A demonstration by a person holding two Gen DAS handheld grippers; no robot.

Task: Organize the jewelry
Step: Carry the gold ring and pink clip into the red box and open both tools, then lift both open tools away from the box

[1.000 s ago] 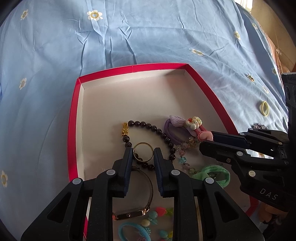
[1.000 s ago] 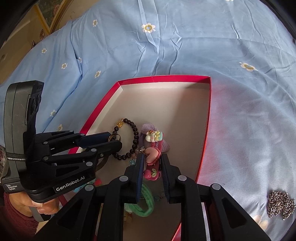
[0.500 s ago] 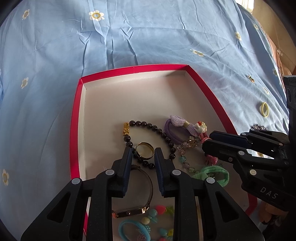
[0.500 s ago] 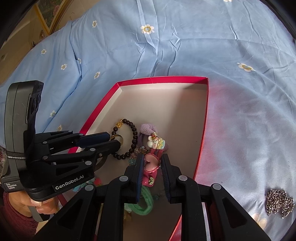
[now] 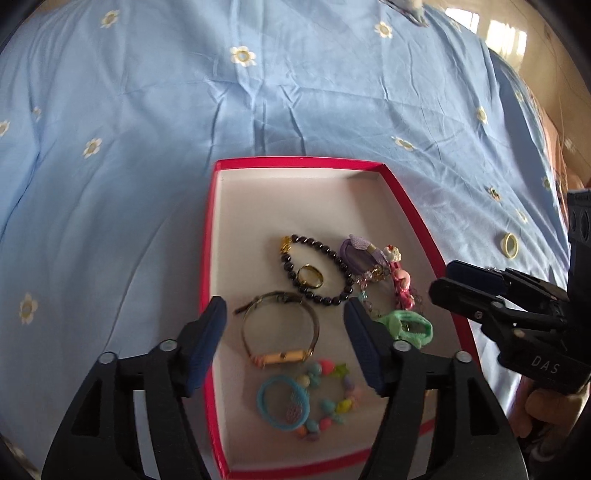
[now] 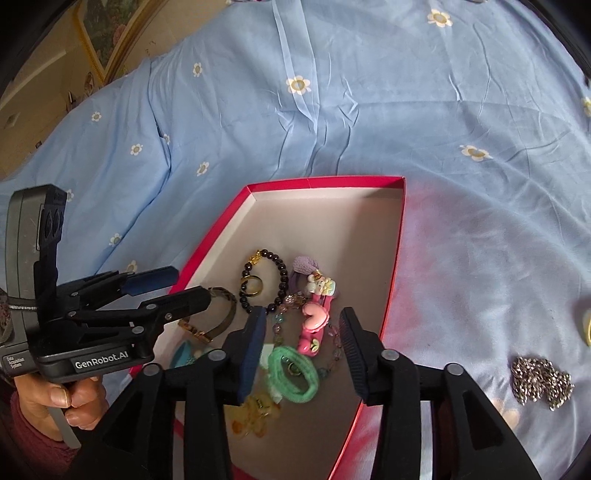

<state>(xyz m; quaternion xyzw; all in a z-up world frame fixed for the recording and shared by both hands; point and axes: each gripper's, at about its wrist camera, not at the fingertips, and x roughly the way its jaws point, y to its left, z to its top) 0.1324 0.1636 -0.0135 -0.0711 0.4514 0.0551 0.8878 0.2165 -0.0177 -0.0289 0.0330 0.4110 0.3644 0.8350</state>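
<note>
A bed (image 6: 369,110) under a pale blue sheet (image 5: 147,147) dotted with small white flowers carried everything. A shallow red box (image 6: 394,273) sat directly on the rumpled cloth. Off to one side lay a heap of silver chain (image 6: 541,380) and, near it, a small yellow ring (image 5: 509,244).

A blue bedsheet (image 5: 295,92) with small flowers covers the bed. A framed picture (image 6: 107,33) leans on the beige wall (image 6: 33,92).
</note>
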